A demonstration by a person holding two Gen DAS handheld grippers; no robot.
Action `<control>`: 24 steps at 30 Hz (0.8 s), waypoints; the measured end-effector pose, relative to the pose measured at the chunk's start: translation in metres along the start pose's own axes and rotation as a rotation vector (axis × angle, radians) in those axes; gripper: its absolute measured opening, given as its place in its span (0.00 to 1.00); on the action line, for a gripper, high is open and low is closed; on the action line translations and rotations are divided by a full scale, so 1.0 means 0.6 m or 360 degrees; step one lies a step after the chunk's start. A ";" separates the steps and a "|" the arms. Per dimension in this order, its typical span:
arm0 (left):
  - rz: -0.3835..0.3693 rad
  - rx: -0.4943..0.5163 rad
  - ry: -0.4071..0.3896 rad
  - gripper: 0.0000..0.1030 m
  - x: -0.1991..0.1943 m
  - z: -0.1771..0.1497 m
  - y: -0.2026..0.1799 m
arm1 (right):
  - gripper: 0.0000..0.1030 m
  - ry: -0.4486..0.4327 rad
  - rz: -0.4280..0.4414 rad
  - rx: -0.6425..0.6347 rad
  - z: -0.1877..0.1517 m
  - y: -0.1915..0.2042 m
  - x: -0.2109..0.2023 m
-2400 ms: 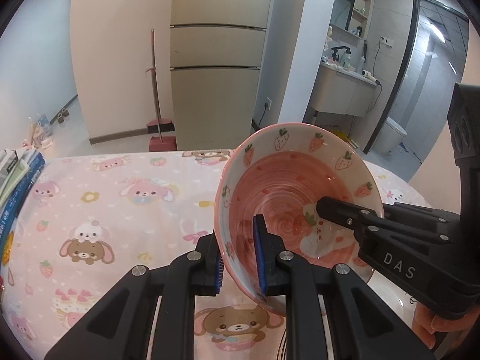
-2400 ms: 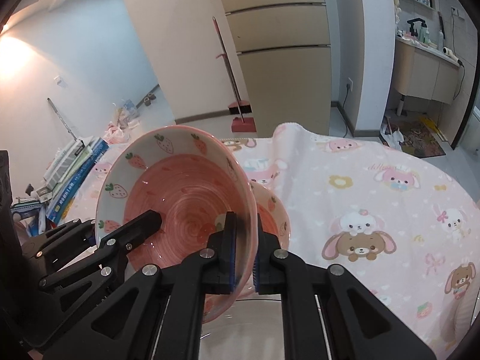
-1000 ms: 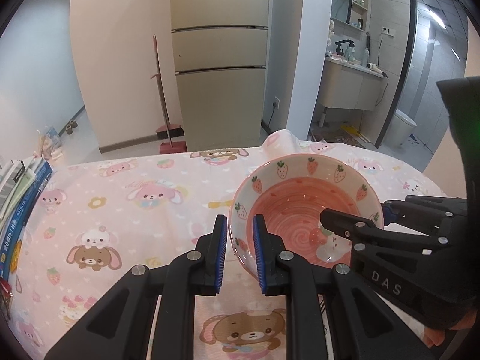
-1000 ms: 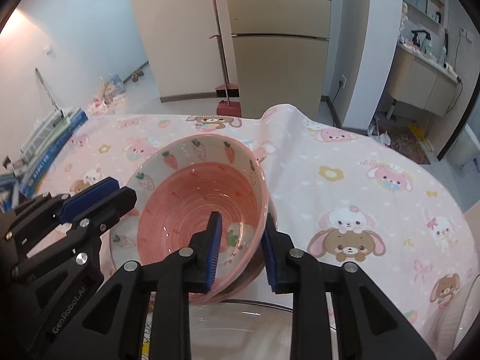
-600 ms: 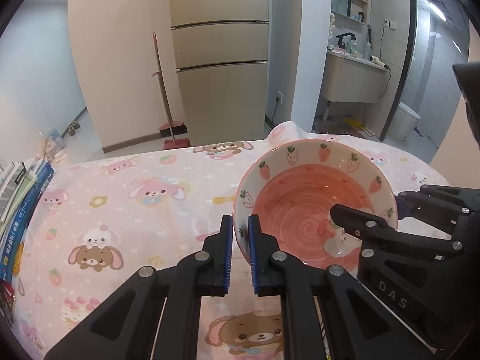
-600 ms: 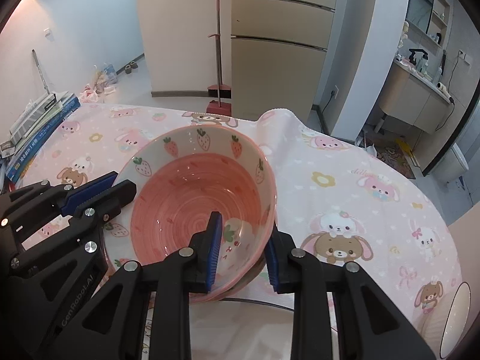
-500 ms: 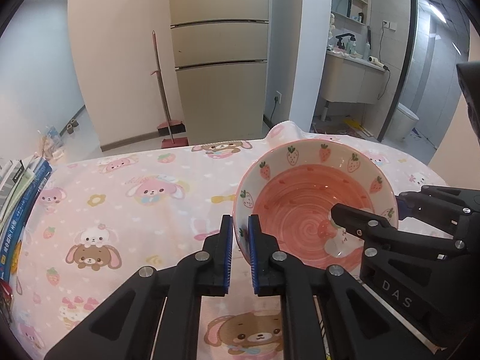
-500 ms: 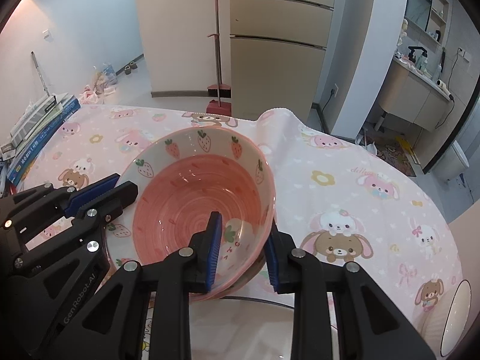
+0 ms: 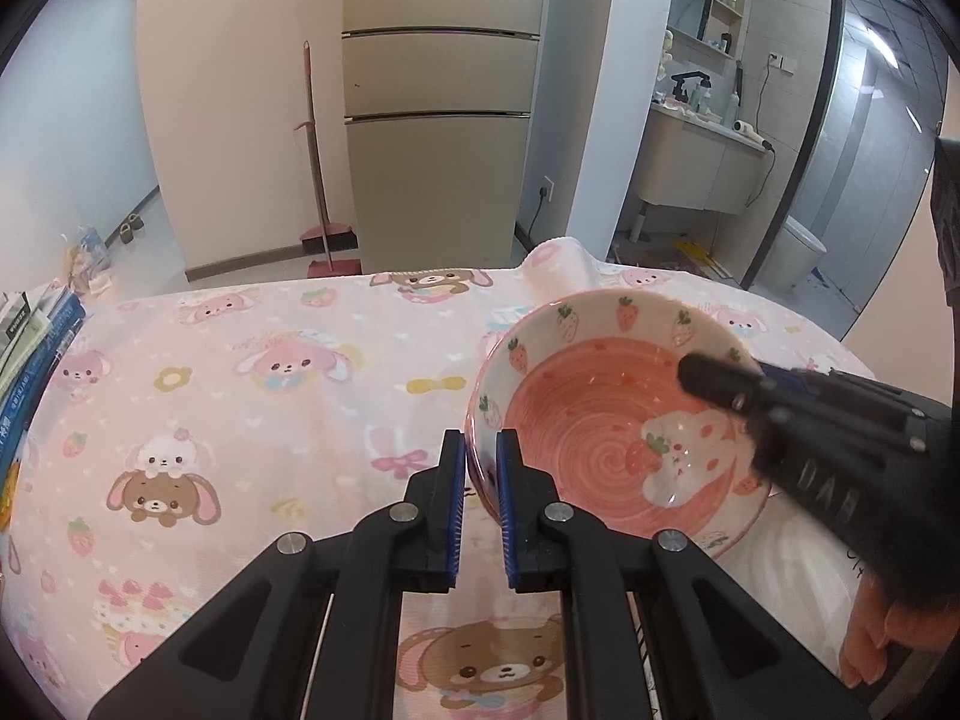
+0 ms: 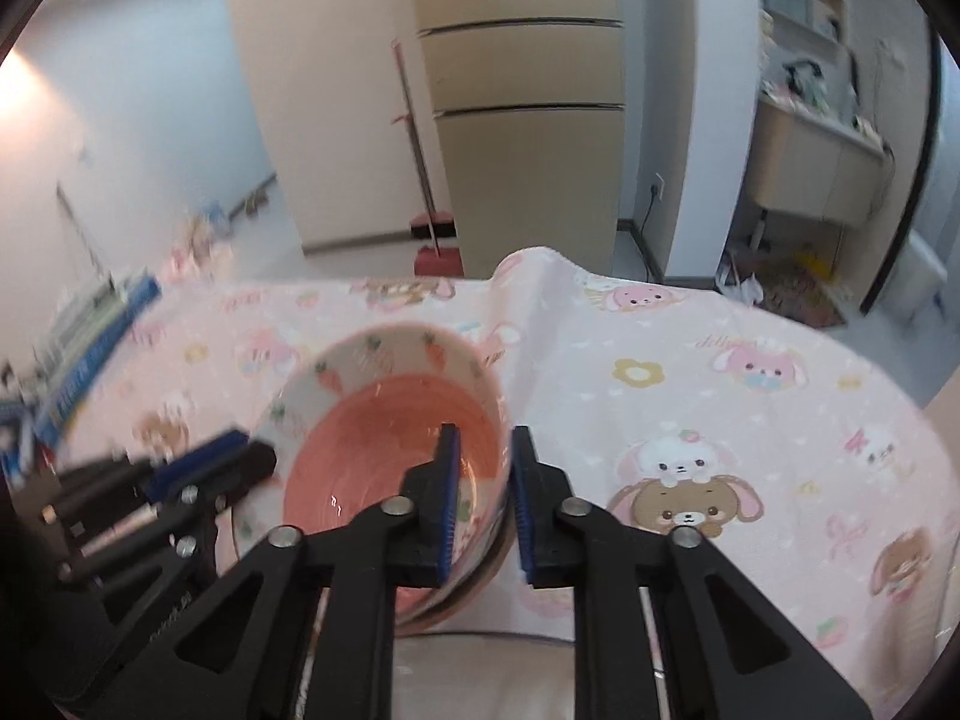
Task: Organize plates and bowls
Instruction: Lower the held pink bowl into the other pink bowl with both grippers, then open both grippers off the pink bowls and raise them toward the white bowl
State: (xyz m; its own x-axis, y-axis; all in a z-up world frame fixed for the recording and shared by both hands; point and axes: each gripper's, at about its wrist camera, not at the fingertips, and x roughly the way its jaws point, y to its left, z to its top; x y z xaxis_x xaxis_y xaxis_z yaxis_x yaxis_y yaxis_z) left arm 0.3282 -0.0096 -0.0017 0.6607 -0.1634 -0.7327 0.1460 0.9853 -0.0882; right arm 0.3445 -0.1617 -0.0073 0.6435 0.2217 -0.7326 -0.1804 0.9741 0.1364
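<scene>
A pink bowl (image 9: pixel 600 420) with strawberries and carrots around its pale rim sits nested in a second bowl (image 10: pixel 462 588) on the cartoon tablecloth (image 9: pixel 270 372). My left gripper (image 9: pixel 481 504) is shut on the bowl's near-left rim, one blue pad inside and one outside. In the right wrist view the same bowl (image 10: pixel 390 432) has its right wall between the pads of my right gripper (image 10: pixel 485 504), whose jaws are closing on it. Each gripper shows in the other's view: the right (image 9: pixel 732 381) blurred over the bowl's far side, the left (image 10: pixel 210 456) at the bowl's left.
A white plate (image 10: pixel 480 678) lies just in front of the bowls. Stacked books (image 9: pixel 30 360) line the table's left edge. A hand (image 9: pixel 882 642) shows at the lower right. Beyond the table stand a fridge (image 9: pixel 438 120) and a broom (image 9: pixel 318 180).
The tilted bowl has come down level onto the lower bowl. My left jaws have shut on its rim. My right jaws have narrowed around its wall, and the right view has turned and blurred.
</scene>
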 end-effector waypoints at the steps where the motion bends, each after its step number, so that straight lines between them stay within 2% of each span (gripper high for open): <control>1: -0.0002 -0.0003 -0.0001 0.11 -0.001 0.000 0.000 | 0.09 -0.0022 0.0016 0.0004 0.002 -0.004 0.001; 5: -0.0008 -0.0009 -0.0004 0.11 -0.003 -0.001 -0.001 | 0.08 -0.0029 -0.0018 -0.0079 0.001 0.000 0.008; 11: -0.0057 -0.0043 -0.0030 0.11 -0.017 0.005 0.004 | 0.08 -0.0049 -0.0014 -0.0046 0.004 -0.008 0.001; 15: -0.0054 -0.0040 -0.0101 0.11 -0.040 0.013 0.006 | 0.08 -0.0059 0.0040 -0.0021 0.012 -0.016 -0.009; 19: -0.0042 -0.0023 -0.0107 0.13 -0.045 0.018 0.007 | 0.08 -0.0014 0.0111 0.0018 0.015 -0.023 -0.008; 21: -0.0027 -0.0033 -0.0099 0.23 -0.041 0.018 0.008 | 0.08 0.0006 0.0070 0.0015 0.014 -0.022 -0.004; 22: -0.0023 -0.0040 -0.0099 0.36 -0.039 0.018 0.009 | 0.08 0.0002 0.0067 0.0016 0.015 -0.022 -0.004; 23: -0.0024 -0.0054 -0.0117 0.62 -0.040 0.018 0.010 | 0.08 -0.0006 0.0078 0.0022 0.015 -0.023 -0.006; 24: -0.0026 -0.0064 -0.0144 0.71 -0.044 0.018 0.010 | 0.08 -0.0013 0.0083 0.0029 0.016 -0.024 -0.010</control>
State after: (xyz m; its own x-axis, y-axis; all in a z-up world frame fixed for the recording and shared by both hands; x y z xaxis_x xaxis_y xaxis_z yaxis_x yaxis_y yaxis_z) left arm 0.3198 0.0003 0.0242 0.7225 -0.1817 -0.6671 0.1290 0.9833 -0.1281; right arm 0.3505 -0.1766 0.0014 0.6399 0.2722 -0.7186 -0.2000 0.9619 0.1863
